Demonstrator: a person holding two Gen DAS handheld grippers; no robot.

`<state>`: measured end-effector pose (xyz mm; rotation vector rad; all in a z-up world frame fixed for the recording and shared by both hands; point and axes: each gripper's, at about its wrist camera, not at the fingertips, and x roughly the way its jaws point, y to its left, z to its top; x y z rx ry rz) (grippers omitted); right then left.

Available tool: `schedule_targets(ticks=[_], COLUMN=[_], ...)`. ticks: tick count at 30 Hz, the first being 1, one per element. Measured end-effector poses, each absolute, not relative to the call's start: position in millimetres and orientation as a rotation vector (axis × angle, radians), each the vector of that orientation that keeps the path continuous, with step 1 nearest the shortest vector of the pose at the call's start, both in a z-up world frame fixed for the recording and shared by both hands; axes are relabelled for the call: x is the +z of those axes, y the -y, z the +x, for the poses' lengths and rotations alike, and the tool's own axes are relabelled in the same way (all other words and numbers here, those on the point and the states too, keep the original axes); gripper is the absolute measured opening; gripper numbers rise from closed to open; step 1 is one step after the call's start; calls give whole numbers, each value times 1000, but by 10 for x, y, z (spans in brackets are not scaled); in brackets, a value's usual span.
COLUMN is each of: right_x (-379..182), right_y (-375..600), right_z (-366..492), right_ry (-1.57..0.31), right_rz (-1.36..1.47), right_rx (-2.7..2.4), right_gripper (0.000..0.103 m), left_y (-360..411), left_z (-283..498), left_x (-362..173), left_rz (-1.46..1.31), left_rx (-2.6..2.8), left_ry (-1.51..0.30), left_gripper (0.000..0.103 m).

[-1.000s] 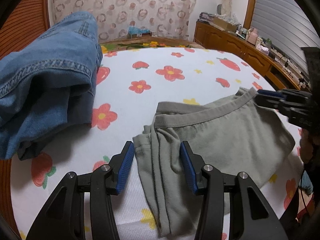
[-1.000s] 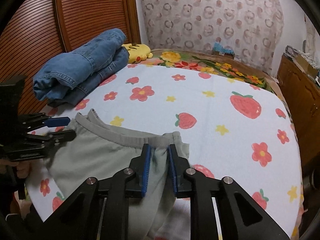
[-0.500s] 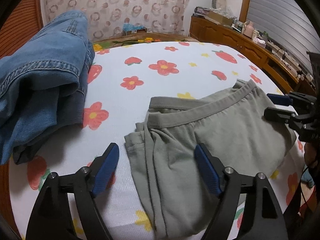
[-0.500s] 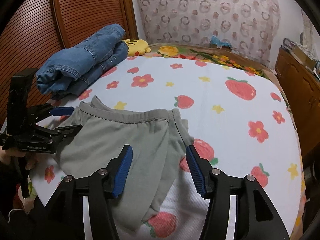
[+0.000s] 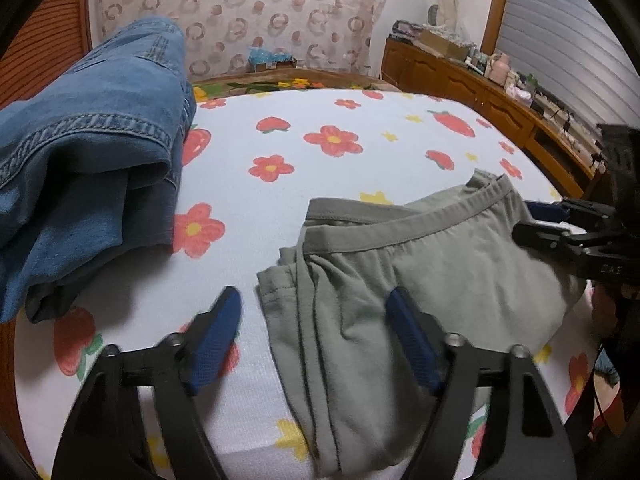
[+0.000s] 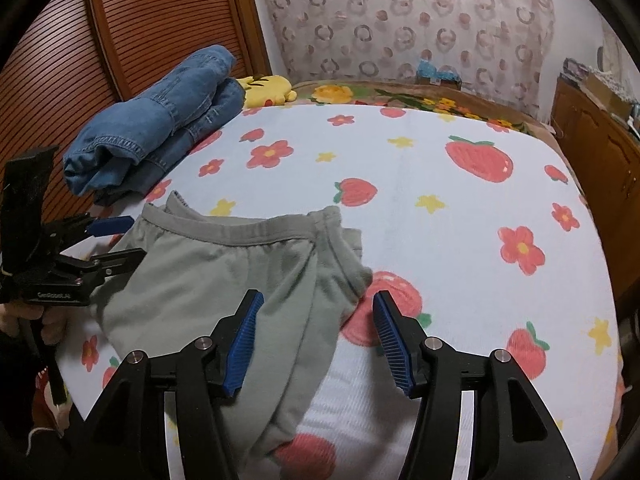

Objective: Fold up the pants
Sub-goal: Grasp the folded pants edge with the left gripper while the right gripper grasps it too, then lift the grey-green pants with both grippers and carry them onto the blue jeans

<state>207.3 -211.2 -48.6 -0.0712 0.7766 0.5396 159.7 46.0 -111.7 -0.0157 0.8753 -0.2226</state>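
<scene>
Grey-green pants point(image 5: 420, 276) folded flat on the near part of the bed sheet point(image 5: 280, 128), stretchy waistband point(image 6: 236, 228) toward the far side, cloth stacked in layers at both ends. Left gripper point(image 5: 312, 316) low over one end of the pants, blue pads spread apart, jaws just closed in a little, one pad over bare sheet and the other over the cloth, nothing pinched. Right gripper point(image 6: 316, 320) low over the other end, blue pads spread apart too, jaws just opened up, the edge of the pants lying between them but not squeezed. Each gripper seen from the side in the other camera, at the far edge of the pants, fingers open there as well. White sheet with red flowers, strawberries and small yellow stars all over. Folded blue jeans point(image 6: 160, 120) in a pile at the left side of the bed, apart from the pants. Yellow soft toy point(image 6: 268, 90) just behind the jeans. Patterned curtain point(image 6: 400, 20) at the back, brown wooden cabinet point(image 5: 480, 92) along the right side.
</scene>
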Motion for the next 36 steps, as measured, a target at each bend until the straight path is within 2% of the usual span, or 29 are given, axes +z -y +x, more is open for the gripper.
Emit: schedule_targets(ticks=[6,10,14,15,17,19,24,36], right_x=[-512,-520,-523,-528,-535,-537,-481,-43], right_y=[2020,1991,2001,2011,2031,2031,2016,2026], right_z=[2140,2143,2150,2157,2168,2185,2134,1846], right_ry=[-788,-780,-785,-789,-797,-814,-803,-671], right_rz=[-97,-98,-65,-50,-25,-6,-26,-55], right_rx=[551,558,573,579,592,616,635,654], right_gripper=[59,59,59,57,47,32,18,15], left_y=[-544,-531,-495,-477,-459,-454,-442,-418], left_z=[1608,1627,1647,1643,1625,1600,1503,1265], left_x=[-1115,-1118,-1115,-1109,-1088,-1052,-903,-416], left_rz=[-69,-69,-89,-86,-92,-105,-119,-94], left_rx=[-234,-238,-269,-267,-270,-274,-301,-304], left_ry=[-876,-878,-889,-887,-878,-865,-822,-691], left_gripper=[49,42,21,18,15,14,13,13])
